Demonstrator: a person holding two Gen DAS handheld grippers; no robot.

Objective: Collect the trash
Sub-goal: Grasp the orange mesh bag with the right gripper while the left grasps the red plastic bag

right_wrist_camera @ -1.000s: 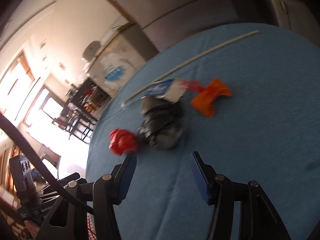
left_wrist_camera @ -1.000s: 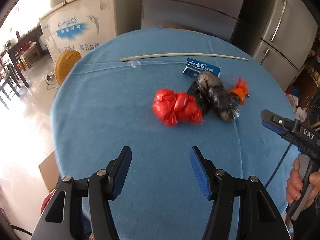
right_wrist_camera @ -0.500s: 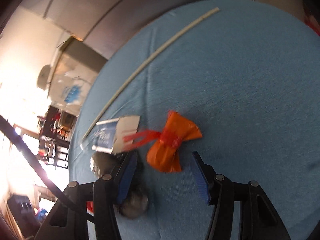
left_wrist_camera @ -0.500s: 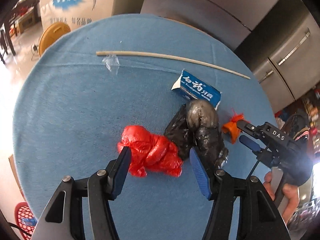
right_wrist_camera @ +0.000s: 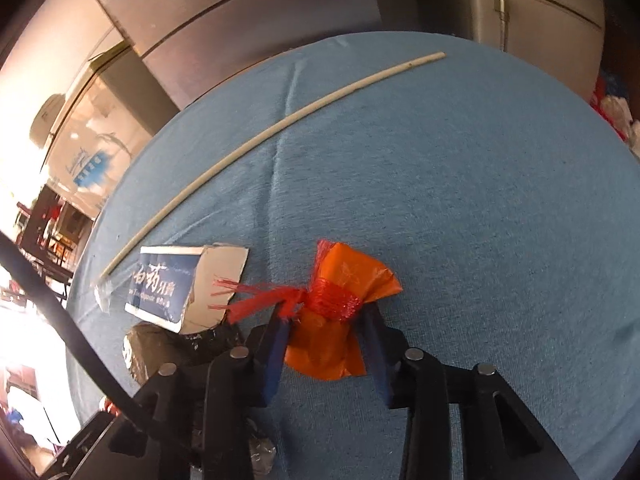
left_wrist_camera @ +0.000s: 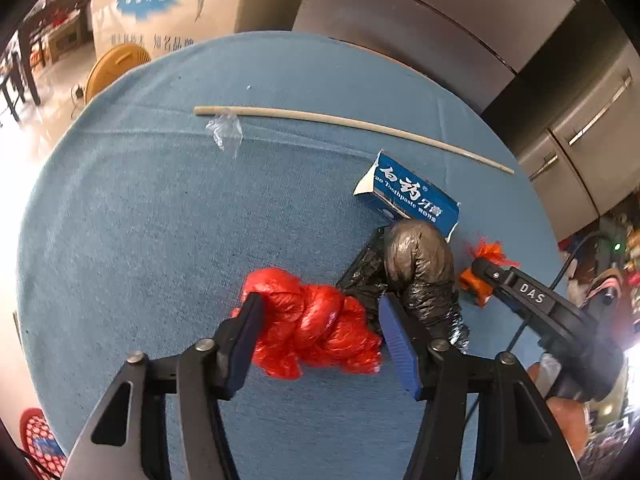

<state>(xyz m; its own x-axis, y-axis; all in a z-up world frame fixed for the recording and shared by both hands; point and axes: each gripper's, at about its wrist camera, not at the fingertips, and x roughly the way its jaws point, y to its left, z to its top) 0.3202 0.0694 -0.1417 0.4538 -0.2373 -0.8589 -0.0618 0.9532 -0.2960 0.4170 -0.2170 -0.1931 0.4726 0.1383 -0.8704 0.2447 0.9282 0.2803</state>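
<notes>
A lived-in home or small family eatery. A round table [left_wrist_camera: 132,208] under a blue cloth fills the middle. At twelve o'clock stands a chest freezer [left_wrist_camera: 168,4] with a dolphin logo; at two o'clock, grey cabinets [left_wrist_camera: 580,128] with metal handles. At ten o'clock, dark wooden chairs [left_wrist_camera: 18,76] sit on a sunlit tiled floor [left_wrist_camera: 52,80].

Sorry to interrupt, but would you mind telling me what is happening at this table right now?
A person is collecting trash from a round table with a blue cloth, a handheld gripper in each hand. The right gripper has just closed on the orange plastic bundle tied with red netting. The left gripper straddles the crumpled red plastic bag, its jaws closing in. A black plastic bag, a blue toothpaste box, a clear wrapper scrap and a long pale stick lie untouched.
</notes>
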